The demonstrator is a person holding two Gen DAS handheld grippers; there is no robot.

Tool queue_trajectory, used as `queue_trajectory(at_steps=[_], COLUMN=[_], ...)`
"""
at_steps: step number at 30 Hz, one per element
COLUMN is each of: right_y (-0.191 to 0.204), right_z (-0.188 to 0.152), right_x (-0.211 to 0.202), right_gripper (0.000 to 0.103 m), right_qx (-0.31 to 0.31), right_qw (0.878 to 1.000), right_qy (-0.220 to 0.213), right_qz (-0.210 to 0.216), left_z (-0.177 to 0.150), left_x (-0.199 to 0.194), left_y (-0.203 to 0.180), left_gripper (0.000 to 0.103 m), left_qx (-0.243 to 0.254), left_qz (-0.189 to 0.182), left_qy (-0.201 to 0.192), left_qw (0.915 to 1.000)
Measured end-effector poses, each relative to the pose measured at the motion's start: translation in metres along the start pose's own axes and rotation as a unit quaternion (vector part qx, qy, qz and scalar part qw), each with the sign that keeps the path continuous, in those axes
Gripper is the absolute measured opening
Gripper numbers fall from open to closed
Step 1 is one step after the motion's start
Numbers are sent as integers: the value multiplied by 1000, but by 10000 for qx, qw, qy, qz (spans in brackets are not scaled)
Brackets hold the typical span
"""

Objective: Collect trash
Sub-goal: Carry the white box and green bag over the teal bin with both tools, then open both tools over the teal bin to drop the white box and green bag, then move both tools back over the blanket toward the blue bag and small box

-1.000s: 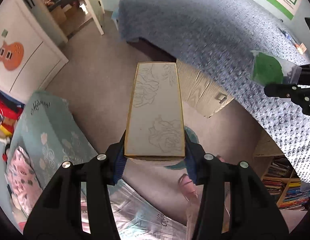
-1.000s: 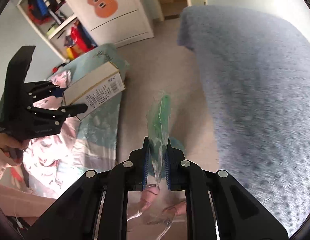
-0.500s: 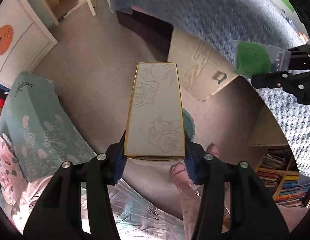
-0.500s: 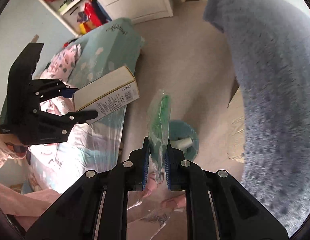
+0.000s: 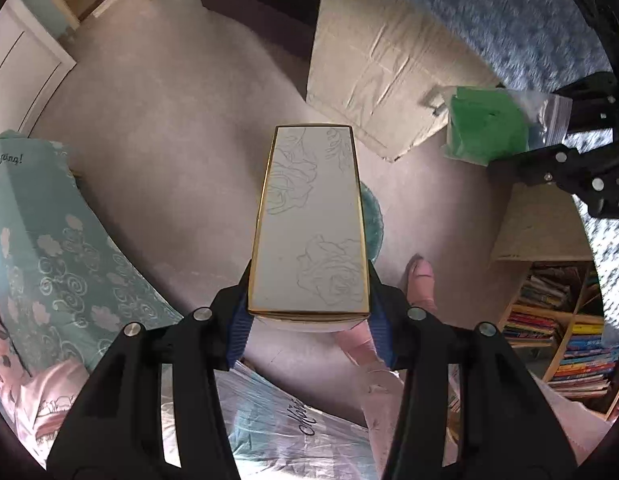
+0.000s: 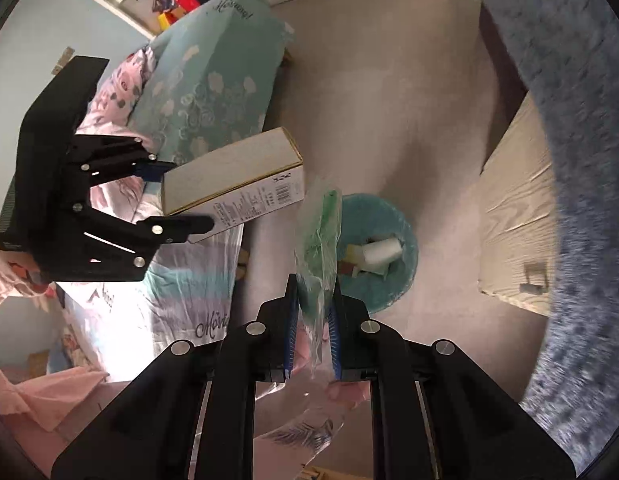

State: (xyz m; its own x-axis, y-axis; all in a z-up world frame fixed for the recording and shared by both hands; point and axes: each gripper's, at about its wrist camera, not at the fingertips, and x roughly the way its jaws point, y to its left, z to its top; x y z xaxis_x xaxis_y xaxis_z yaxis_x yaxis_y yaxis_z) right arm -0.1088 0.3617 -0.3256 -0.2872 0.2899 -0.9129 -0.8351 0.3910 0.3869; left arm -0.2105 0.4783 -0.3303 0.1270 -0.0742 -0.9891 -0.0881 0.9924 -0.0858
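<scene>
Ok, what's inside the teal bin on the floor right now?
The teal bin already holds a white roll-like piece and some yellowish scraps. The plastic bag covers its near-left side; anything deeper is hidden.

A cursive word, seemingly "Morning!", is printed on the teal bedspread (image 5: pixel 49 216) at the left. A barcode and illegibly small print are carried on the box (image 6: pixel 245 184).

We see bare carpet (image 6: pixel 389 120) open through the frame's centre and top, with the teal bin (image 6: pixel 405 280) standing on it at lower centre. The quilted bed (image 6: pixel 213 92) crowds the left, the blue blanket (image 6: pixel 581 120) and flattened cardboard (image 6: pixel 517 200) the right.
</scene>
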Motion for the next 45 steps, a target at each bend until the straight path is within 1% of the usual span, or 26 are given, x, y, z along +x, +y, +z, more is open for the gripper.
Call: queue_trajectory(at_steps=[2, 5, 8, 10, 14, 18, 24, 25, 26, 27, 28, 29, 40, 45], right_y=[-5, -12, -17, -20, -28, -32, -37, -39, -40, -40, -41, -41, -39, -26], right_z=[-1, -2, -4, -5, -9, -10, -7, -6, -5, -4, -4, -3, -5, -8], right_x=[10, 23, 36, 45, 62, 72, 77, 77, 75, 74, 73, 70, 57, 38], right_gripper=[15, 15, 15, 15, 15, 15, 18, 21, 30, 40, 52, 54, 54, 54], right_qx=[0, -5, 1, 2, 143, 262, 386, 401, 419, 429, 442, 454, 431, 270], right_qw=[10000, 9999, 9997, 9995, 9989, 9985, 9982, 9981, 9982, 9982, 9982, 9983, 9988, 9996], right_qy=[84, 151, 245, 326, 440, 474, 467, 456, 439, 426, 405, 354, 240, 113], right_qz=[-29, -16, 24, 6, 77, 82, 39, 54, 35, -34, -68, -52, -17, 62], left_z=[0, 0, 0, 1, 4, 6, 9, 9, 10, 11, 12, 13, 11, 6], left_x=[11, 27, 42, 52, 68, 83, 93, 92, 93, 93, 92, 90, 77, 56], left_y=[-1, 2, 1, 4, 6, 10, 9, 8, 6, 4, 3, 2, 11, 11], left_gripper=[47, 47, 47, 47, 47, 47, 48, 49, 53, 65, 69, 69, 69, 69], left_qx=[87, 77, 213, 177, 156, 74, 77, 90, 105, 117, 127, 145, 19, 62], left_qz=[47, -56, 18, -76, -132, -313, -223, -197, -194, -193, -168, -172, -135, -106], left_qy=[53, 162, 202, 255, 362, 477, 562, 542, 551, 547, 496, 462, 374, 277], left_qw=[9999, 9998, 9996, 9995, 9991, 9983, 9981, 9983, 9982, 9982, 9985, 9987, 9992, 9995])
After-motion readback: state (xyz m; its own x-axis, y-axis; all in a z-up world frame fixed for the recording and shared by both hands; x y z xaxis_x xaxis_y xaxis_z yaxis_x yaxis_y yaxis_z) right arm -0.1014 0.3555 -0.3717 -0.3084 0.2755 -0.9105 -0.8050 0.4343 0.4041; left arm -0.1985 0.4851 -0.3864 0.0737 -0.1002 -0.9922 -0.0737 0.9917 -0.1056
